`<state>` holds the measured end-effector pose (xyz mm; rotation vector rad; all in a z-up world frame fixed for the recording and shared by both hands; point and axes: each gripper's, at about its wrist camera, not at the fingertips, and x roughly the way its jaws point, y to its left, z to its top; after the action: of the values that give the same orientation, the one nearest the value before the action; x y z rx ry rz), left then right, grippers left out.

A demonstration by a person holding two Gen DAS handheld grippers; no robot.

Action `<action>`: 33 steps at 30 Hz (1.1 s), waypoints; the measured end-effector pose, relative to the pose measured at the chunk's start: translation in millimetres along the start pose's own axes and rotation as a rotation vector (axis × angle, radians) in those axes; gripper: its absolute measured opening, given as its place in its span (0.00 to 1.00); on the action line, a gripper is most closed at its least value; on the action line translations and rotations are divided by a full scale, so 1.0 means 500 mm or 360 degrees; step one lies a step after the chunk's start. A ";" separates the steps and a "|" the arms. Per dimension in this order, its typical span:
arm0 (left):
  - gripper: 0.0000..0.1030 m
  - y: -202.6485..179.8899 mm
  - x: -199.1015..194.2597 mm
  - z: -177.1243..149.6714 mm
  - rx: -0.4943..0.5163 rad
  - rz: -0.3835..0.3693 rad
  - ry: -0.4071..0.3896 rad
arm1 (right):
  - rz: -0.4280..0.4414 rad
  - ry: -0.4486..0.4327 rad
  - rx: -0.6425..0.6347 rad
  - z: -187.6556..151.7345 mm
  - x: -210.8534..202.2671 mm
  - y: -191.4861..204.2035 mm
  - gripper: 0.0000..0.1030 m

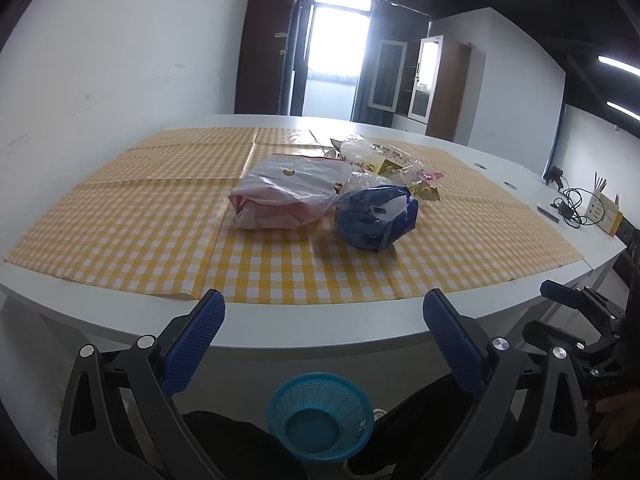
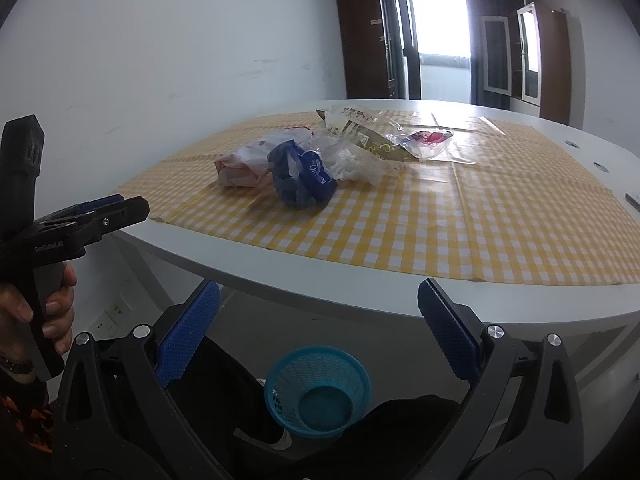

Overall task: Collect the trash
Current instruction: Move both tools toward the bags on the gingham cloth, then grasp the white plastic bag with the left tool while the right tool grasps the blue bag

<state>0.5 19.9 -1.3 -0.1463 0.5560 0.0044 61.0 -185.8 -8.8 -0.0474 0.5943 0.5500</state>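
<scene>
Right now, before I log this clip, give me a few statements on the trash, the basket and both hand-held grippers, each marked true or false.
1. The left hand-held gripper is open and holds nothing. True.
2. The blue crumpled bag is in the basket. False: it lies on the checkered tablecloth.
3. The teal basket sits below the table edge. True.
4. The right hand-held gripper is shut on the pink bag. False: it is open, and the pink bag lies on the cloth.
</scene>
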 end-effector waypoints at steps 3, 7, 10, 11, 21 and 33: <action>0.94 0.015 0.009 0.007 -0.0031 -0.0005 0.0024 | 0.0038 -0.0028 -0.0004 0.012 -0.003 0.006 0.92; 0.94 0.027 0.022 0.029 0.0015 0.0065 0.0003 | 0.0039 -0.0036 -0.0066 0.032 0.017 0.023 0.92; 0.94 0.047 0.037 0.053 0.0011 0.0079 -0.0008 | 0.0041 -0.0029 -0.0114 0.052 0.042 0.034 0.92; 0.94 0.051 0.043 0.060 0.0018 0.0083 -0.0006 | 0.0042 -0.0030 -0.0134 0.059 0.051 0.039 0.92; 0.94 0.115 0.150 0.125 0.0087 0.0083 0.0098 | 0.0071 0.0062 -0.0168 0.134 0.159 0.027 0.92; 0.93 0.162 0.327 0.152 0.0259 0.0079 0.0388 | 0.0118 0.0239 -0.0104 0.190 0.292 0.002 0.77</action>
<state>175.9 104.8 -34.8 0.0267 0.8002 -0.0106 210.6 -96.4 -8.8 -0.1299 0.7265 0.6418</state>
